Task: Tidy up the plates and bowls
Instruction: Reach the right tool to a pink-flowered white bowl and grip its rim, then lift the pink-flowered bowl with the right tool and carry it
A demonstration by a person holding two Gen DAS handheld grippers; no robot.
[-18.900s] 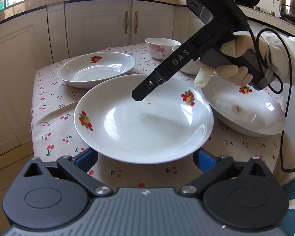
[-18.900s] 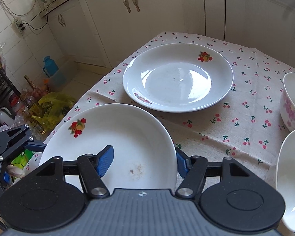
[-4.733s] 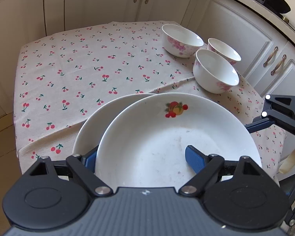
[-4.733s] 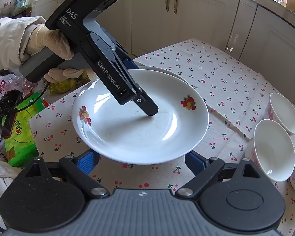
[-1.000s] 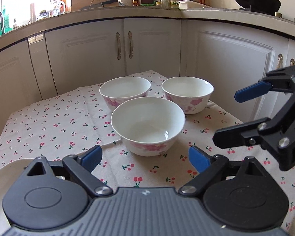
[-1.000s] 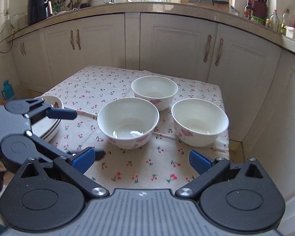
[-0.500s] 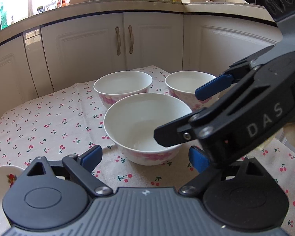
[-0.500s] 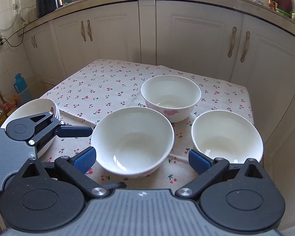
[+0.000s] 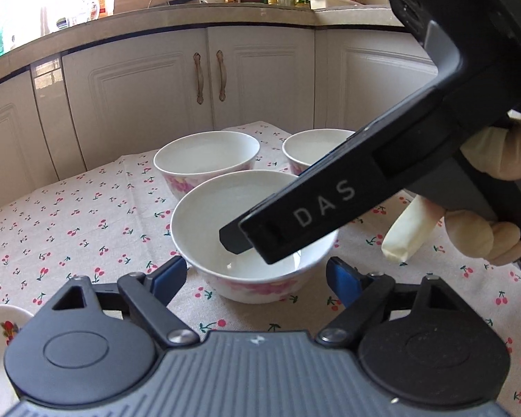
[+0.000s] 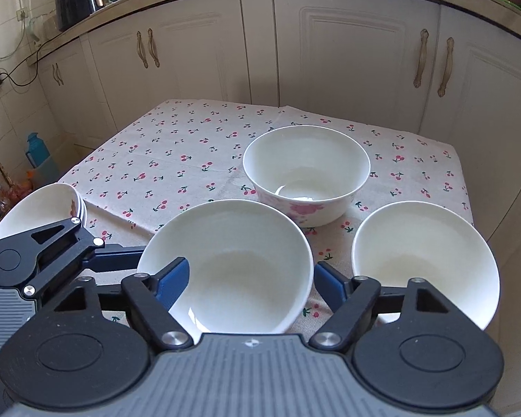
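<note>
The cherry-print table is carrying three bowls. Both hand-held grippers are straddling the nearest bowl — the right hand-held gripper and left hand-held gripper have just been closing, pads not yet pressing it.

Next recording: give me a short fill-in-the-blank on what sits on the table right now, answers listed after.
1. ___ bowls stand on the tablecloth.
2. The tablecloth is printed with small red ___.
3. The bowls carry ___ flowers on their outer walls.
4. The plates at the table's edge are ___, not spread out.

Missing words: three; cherries; pink; stacked
</note>
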